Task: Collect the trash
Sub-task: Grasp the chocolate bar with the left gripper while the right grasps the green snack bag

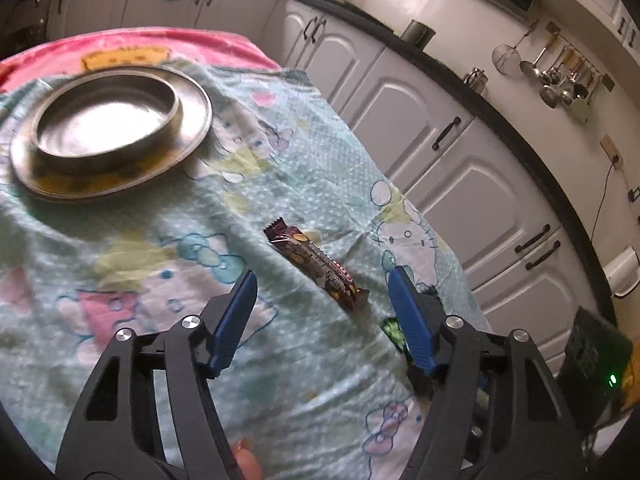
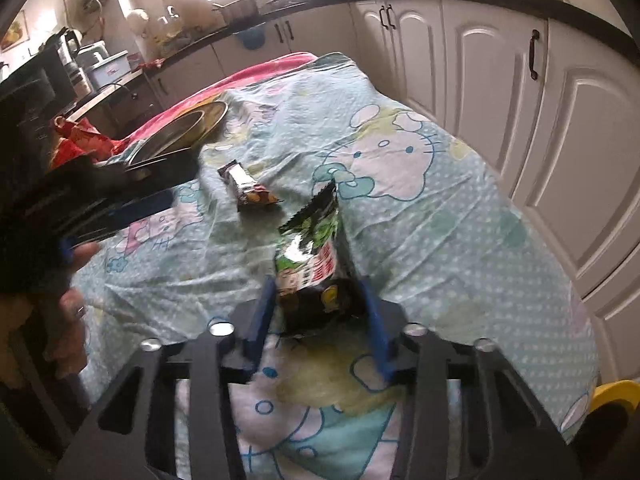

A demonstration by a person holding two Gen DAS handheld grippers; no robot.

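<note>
A brown candy bar wrapper (image 1: 316,264) lies slantwise on the cartoon-print cloth (image 1: 160,240). My left gripper (image 1: 324,280) hovers over its near end, jaws open, one blue finger on each side and neither touching it. A green and black snack packet (image 2: 316,272) stands upright and crumpled between the blue pads of my right gripper (image 2: 318,290), which press on its sides. The same candy bar (image 2: 248,188) lies just beyond that packet. A corner of the packet (image 1: 390,328) peeks out behind the left gripper's right finger.
A steel bowl (image 1: 104,120) sits on a steel plate (image 1: 192,136) at the far left of the table. White cabinets (image 1: 460,184) run close along the table's right edge. A red bag (image 2: 80,140) lies beyond the plate. A black device (image 1: 592,360) with a green light sits at the right.
</note>
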